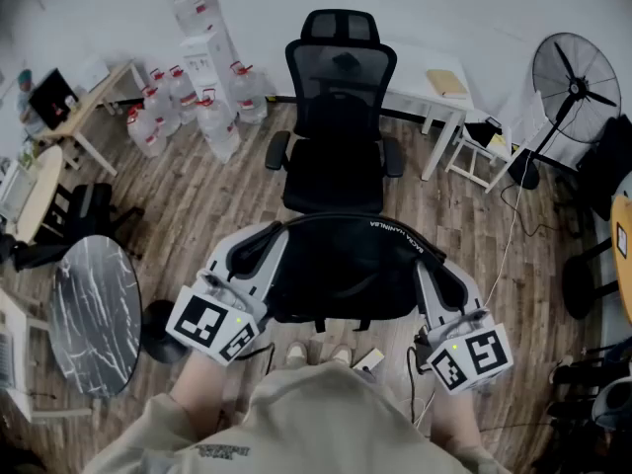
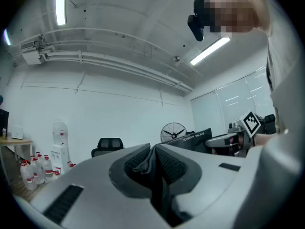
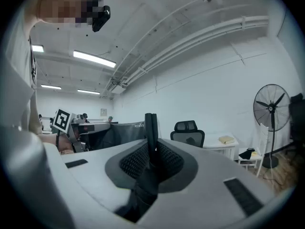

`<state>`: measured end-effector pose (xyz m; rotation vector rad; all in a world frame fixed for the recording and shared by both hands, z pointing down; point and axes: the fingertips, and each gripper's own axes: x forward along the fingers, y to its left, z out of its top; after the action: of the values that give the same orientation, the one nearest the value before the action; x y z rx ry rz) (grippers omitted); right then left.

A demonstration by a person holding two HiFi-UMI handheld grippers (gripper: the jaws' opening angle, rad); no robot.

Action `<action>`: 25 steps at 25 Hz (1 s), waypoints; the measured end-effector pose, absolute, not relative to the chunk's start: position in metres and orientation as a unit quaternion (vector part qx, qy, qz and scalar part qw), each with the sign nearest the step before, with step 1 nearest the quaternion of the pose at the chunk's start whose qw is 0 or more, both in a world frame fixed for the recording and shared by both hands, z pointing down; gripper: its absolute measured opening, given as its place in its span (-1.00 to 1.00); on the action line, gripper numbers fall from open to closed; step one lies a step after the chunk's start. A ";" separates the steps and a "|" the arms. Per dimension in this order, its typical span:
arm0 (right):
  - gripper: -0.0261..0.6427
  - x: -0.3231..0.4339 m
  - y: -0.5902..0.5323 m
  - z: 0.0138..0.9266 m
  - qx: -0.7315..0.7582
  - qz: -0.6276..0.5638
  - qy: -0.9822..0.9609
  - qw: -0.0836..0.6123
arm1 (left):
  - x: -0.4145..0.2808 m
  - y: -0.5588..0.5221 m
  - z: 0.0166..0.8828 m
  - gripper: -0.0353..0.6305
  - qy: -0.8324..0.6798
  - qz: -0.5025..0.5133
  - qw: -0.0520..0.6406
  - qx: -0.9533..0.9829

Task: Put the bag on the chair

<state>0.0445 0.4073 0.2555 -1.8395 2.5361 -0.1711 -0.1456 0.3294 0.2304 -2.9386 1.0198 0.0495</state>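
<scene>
The black bag point(image 1: 341, 270) hung in the air between the two tongs, just in front of the chair point(image 1: 336, 166) and not yet on its seat. The left tongs point(image 2: 153, 152) were pinched shut on the bag's dark cloth at one end, and the right tongs point(image 3: 151, 149) on its upright strap point(image 3: 151, 125) at the other. It looked soft-sided and fairly light, likely to sag or slip through a loose pinch, so a hold at both ends suited it.

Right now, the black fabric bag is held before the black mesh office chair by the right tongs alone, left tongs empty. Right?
No: the left tongs also clamp the black fabric bag, as the left gripper view shows. The right tongs hold it before the black mesh office chair.
</scene>
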 end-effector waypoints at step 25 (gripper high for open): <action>-0.74 0.080 0.393 0.260 -0.575 -0.052 0.817 -0.007 | -0.113 0.330 0.240 -0.76 0.370 0.017 -0.002 -0.929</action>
<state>0.0799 0.3927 0.2596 -1.8142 2.5776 -0.1640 -0.1133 0.3295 0.2398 -2.9226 1.1626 0.0539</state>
